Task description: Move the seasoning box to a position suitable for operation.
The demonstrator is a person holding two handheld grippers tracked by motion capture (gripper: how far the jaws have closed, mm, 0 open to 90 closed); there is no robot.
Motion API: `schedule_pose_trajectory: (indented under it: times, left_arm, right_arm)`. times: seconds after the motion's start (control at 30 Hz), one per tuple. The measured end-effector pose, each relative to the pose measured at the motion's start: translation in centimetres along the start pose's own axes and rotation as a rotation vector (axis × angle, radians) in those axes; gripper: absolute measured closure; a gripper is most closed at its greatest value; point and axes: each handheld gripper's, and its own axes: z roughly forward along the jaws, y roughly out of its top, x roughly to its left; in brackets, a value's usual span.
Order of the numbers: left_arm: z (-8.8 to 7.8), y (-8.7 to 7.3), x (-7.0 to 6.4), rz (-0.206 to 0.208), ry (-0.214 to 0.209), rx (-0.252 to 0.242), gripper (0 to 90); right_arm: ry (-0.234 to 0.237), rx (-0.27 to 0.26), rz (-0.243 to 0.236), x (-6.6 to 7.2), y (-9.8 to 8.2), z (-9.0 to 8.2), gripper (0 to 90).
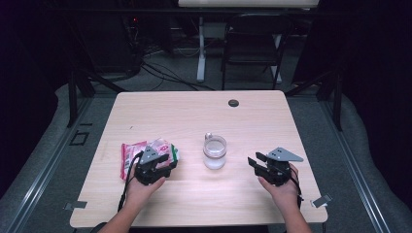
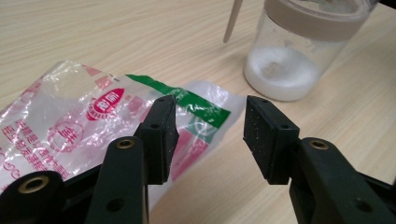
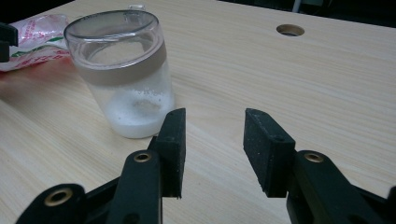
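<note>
A clear jar [image 1: 214,151] with a tan band near its rim stands mid-table, holding white powder at the bottom [image 2: 285,70] [image 3: 126,79]. To its left lies a crinkled plastic bag [image 1: 154,151] printed in red and green [image 2: 88,126]. My left gripper [image 1: 158,162] [image 2: 210,135] is open, hovering just above the bag's right end, nothing between its jaws. My right gripper [image 1: 257,162] [image 3: 212,149] is open too, a short way right of the jar, jaws empty.
The wooden table [image 1: 194,116] has a round cable hole [image 1: 233,103] [image 3: 290,30] near its far edge. A dark chair [image 1: 252,43] and a white desk leg [image 1: 200,48] stand beyond the table on the grey floor.
</note>
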Motion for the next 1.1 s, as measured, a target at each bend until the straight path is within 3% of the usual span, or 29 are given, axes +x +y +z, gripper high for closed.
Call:
schedule_pose_trajectory:
  times: [0.17,0.23,0.3,0.37,0.43,0.5,0.57,0.63,0.67,0.7,0.8,0.9,1.1]
  left_arm:
    - [0.3,0.8,0.1,-0.027,-0.018,-0.005,53.8]
    - [0.4,1.2,-0.1,-0.021,-0.034,-0.015,57.7]
    - [0.5,2.0,-0.4,-0.004,-0.048,-0.022,58.0]
    - [0.7,3.2,-0.9,-0.021,-0.076,-0.052,58.1]
    - [1.2,4.3,-1.4,-0.029,-0.103,-0.046,58.5]
    - [2.1,5.2,-2.0,-0.049,-0.071,-0.036,58.1]
    - [2.8,5.5,-2.2,-0.067,-0.1,-0.054,64.2]
    - [3.2,5.5,-2.3,-0.069,-0.095,-0.062,67.8]
    - [4.1,5.4,-2.3,-0.054,-0.062,-0.047,73.2]
    - [4.1,5.4,-2.3,-0.054,-0.062,-0.047,76.0]
    - [4.9,5.2,-2.5,-0.043,-0.052,-0.04,82.8]
    - [5.5,5.0,-2.8,-0.013,-0.05,-0.013,89.3]
    - [6.2,5.2,-3.5,0.025,-0.06,0.014,90.0]
  right_arm:
    - [-0.005,0.007,-0.018,0.6,0.2,0.5,59.3]
    - [0.006,0.011,-0.026,0.9,0.3,0.7,59.5]
    - [0.01,0.025,-0.041,1.4,0.8,0.9,61.1]
    - [0.018,0.026,-0.032,1.6,1.1,0.9,62.4]
    - [0.028,0.018,-0.038,1.9,2.0,1.2,63.1]
    - [0.032,0.022,-0.045,2.1,3.0,1.9,61.8]
    - [0.029,0.03,-0.042,2.1,3.5,2.7,61.7]
    - [0.03,0.026,-0.033,2.1,3.6,3.1,61.9]
    - [0.044,0.043,-0.03,2.1,3.7,4.1,65.3]
    - [0.044,0.043,-0.03,2.1,3.7,4.1,65.3]
    - [0.048,0.06,-0.049,2.2,3.5,5.2,81.6]
    - [0.046,0.062,-0.069,2.4,3.6,6.0,84.6]
    - [0.05,0.059,-0.068,2.3,4.4,7.6,86.4]
